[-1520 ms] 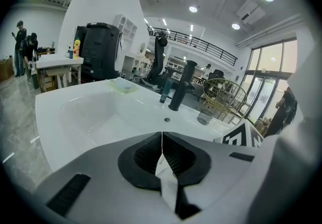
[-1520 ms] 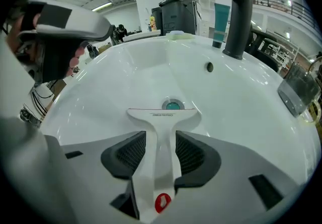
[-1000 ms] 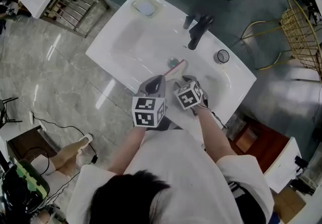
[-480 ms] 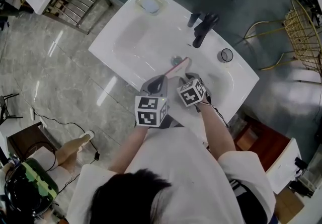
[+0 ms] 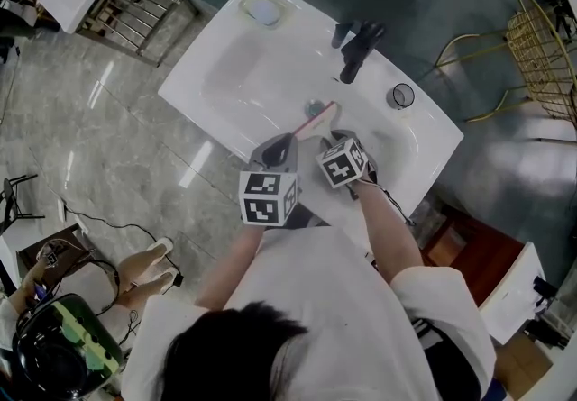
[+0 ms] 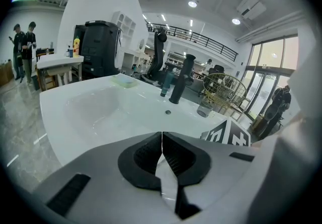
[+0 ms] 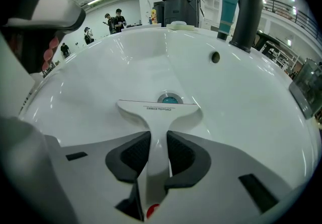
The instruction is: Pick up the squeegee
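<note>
Two grippers are showing in the head view, side by side over the near edge of a white oval ceramic sink basin (image 5: 225,48). I am watching the left gripper (image 5: 279,145) pointing down at the near rim. The right gripper (image 5: 334,135) is reaching into the bowl. A white plastic T-shaped squeegee (image 5: 315,123) is lying on the inner slope, running from the right gripper toward the round metal drain (image 5: 313,107). A black tubular faucet (image 5: 356,48) is standing on the far rim, with a small clear glass cup (image 5: 400,97) to its right and a pale square soap dish (image 5: 261,7) at the far left corner.

In the left gripper view, I am seeing the left gripper (image 6: 162,140) clenched, its black ribbed pads meeting at the tips with nothing between them. The basin is spreading out beyond it. The marker cube (image 6: 226,136) of the other gripper is showing at the right.

In the right gripper view, I am looking straight down the handle of the squeegee (image 7: 157,112). The right gripper (image 7: 158,140) has just been closing its jaws, and both pads are now pressing on the narrow handle, one on each side. The wide blade head is lying just short of the drain (image 7: 170,99), against the white slope. A red dot is showing at the handle's near end.
</note>
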